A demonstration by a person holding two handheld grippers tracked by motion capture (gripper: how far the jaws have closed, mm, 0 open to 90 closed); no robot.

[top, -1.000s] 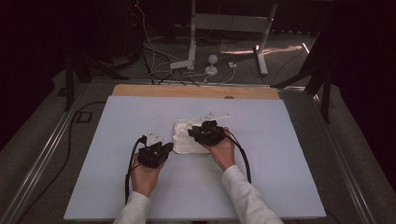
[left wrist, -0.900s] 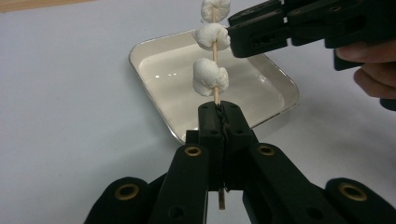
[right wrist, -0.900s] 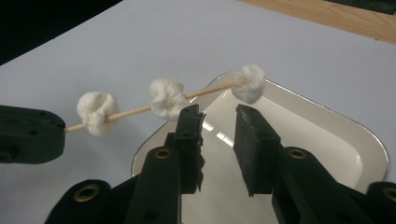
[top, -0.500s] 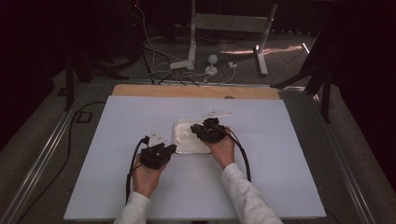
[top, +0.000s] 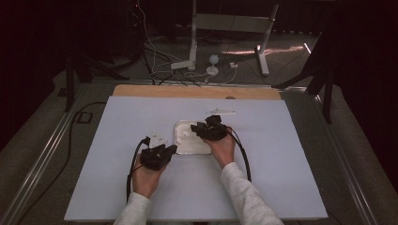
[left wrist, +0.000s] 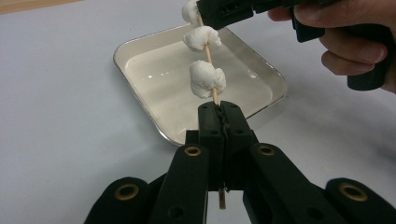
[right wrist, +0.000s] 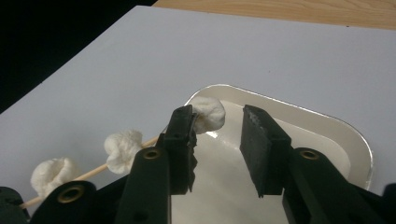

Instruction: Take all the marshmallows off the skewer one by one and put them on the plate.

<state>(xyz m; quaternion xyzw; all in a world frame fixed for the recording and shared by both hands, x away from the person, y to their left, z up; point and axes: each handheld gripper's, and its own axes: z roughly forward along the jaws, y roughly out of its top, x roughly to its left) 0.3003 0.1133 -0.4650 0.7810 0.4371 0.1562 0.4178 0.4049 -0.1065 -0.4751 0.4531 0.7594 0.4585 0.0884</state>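
Note:
My left gripper [left wrist: 219,109] is shut on the lower end of a wooden skewer [left wrist: 208,55] that slants up over a shallow white tray [left wrist: 140,107]. Three white marshmallows are threaded on it: a low one [left wrist: 207,78], a middle one [left wrist: 201,38] and a top one [left wrist: 189,11]. My right gripper [right wrist: 218,116] reaches the skewer's top end and its jaws have just been opening. The top marshmallow [right wrist: 209,113] rests against the left jaw's tip, and the gap between the pads holds nothing. From above, the left gripper [top: 171,150] sits at the tray's [top: 187,145] near-left corner and the right gripper [top: 196,130] over it.
The tray lies mid-table on a pale grey board [top: 281,164]. A wooden strip [top: 197,91] runs along the far edge. Beyond it the floor holds cables and a metal stand [top: 192,61]. Metal rails [top: 42,159] flank the table.
The right hand has shifted slightly over the tray. The left hand has kept still with the skewer.

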